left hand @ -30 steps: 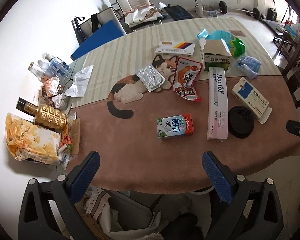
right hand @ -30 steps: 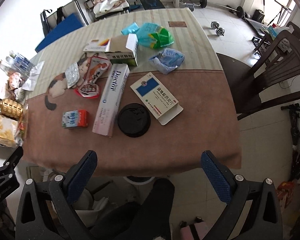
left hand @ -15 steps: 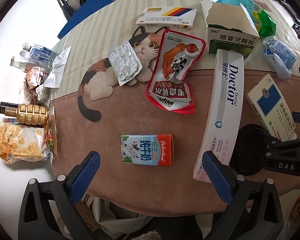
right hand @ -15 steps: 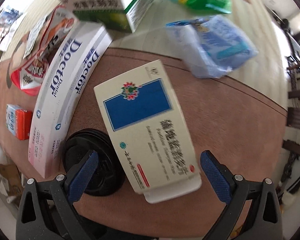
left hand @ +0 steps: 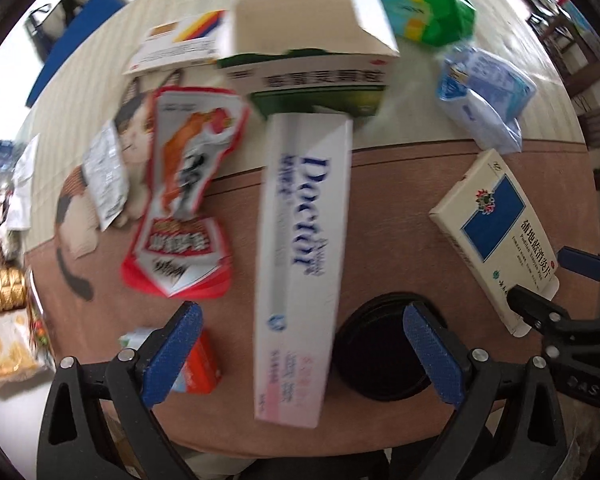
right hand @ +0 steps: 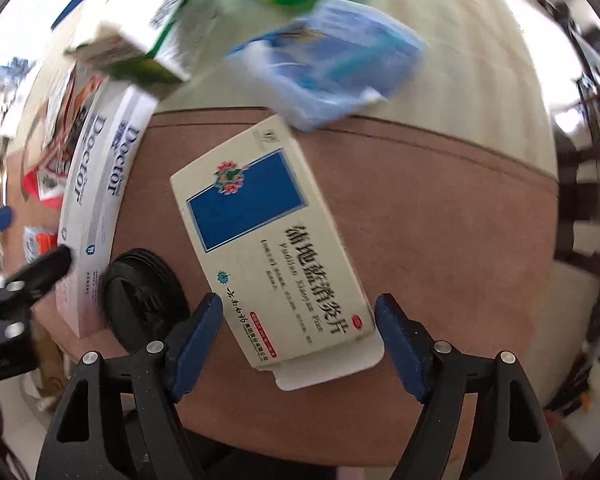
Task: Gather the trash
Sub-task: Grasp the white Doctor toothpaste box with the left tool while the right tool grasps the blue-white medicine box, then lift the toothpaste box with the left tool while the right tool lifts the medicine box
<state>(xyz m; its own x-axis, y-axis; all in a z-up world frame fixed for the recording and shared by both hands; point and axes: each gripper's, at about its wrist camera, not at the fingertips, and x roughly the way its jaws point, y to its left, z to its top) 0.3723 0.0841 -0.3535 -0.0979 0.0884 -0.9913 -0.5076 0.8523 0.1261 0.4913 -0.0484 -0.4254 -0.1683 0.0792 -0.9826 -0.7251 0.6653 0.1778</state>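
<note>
Both grippers point down over a table strewn w/ trash, each lined up on its own item, prob. so two pieces go in one pass.

Right gripper [right hand: 298,334]: jaws have just been closing, now at a middling gap, straddling the near end of the cream pill box [right hand: 268,256] w/ the blue panel. The box lies flat on the brown part of the tablecloth [right hand: 440,208], its open end flap toward the camera. Pads sit either side of the box; can't confirm they press yet, a sliver of gap seems to show on both sides. I'd call it mid-grasp, not gripped.

Left gripper [left hand: 300,348]: jaws wide, nothing held. The long white toothpaste box [left hand: 304,256] runs lengthwise between the fingers, its near end just below them. The spread suits the box's narrow width, so that's likely its target.

Neighbours:
- black round lid [left hand: 384,344] just right of the toothpaste box, partly behind the left gripper's right finger; could get nudged.
- small milk carton [left hand: 198,360] behind its left finger.
- red snack pouch [left hand: 188,188] left of the toothpaste box, about touching.
- green-and-white box [left hand: 312,60] at the far end, blue wipes pack [left hand: 484,96] beyond the pill box.

No bin visible in these views. Pics are blurred.
</note>
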